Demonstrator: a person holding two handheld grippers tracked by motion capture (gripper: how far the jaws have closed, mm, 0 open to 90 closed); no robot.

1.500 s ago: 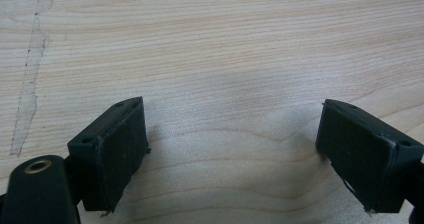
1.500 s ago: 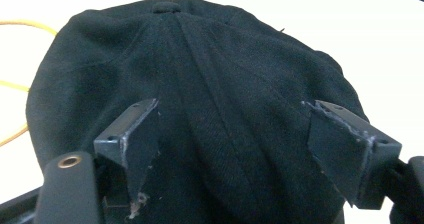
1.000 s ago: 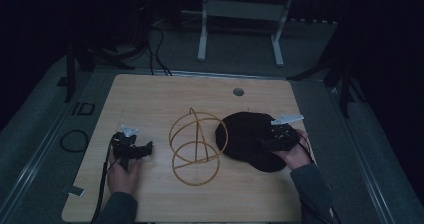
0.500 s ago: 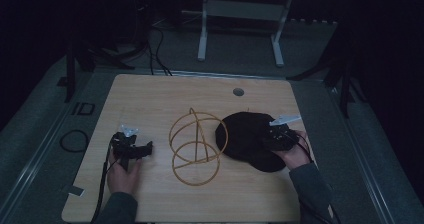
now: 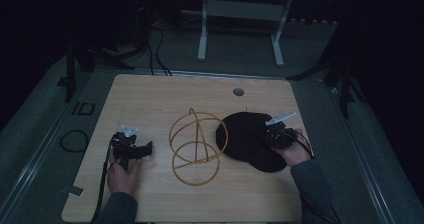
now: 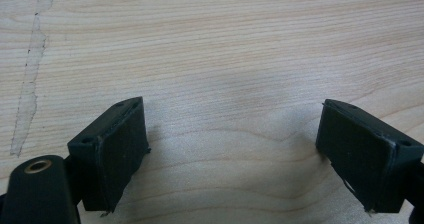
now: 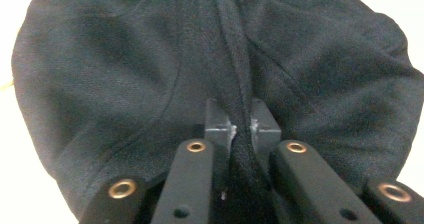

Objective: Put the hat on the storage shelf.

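Up close, the right gripper view gives what the high view cannot: the right gripper point(image 7: 242, 126) has just been closing its jaws, and they now pinch a raised ridge of the black cloth point(image 7: 150, 69) between them, with soft folds fanning away from the pinch. The cloth looks like a matte, slightly fuzzy knit with a rounded outline. From the high view, the cloth point(image 5: 245, 134) lies as a dark round patch on the right part of the wooden table point(image 5: 150, 99), just beside a wire frame point(image 5: 196, 146) of thin golden hoops that stands near the middle, one hoop crossing the cloth's left edge. The left gripper point(image 5: 131, 148) rests well apart on the table's left side. The left gripper view shows that gripper point(image 6: 235, 149) with its blocky black jaws spread wide over pale, fine-grained wood, nothing between them.
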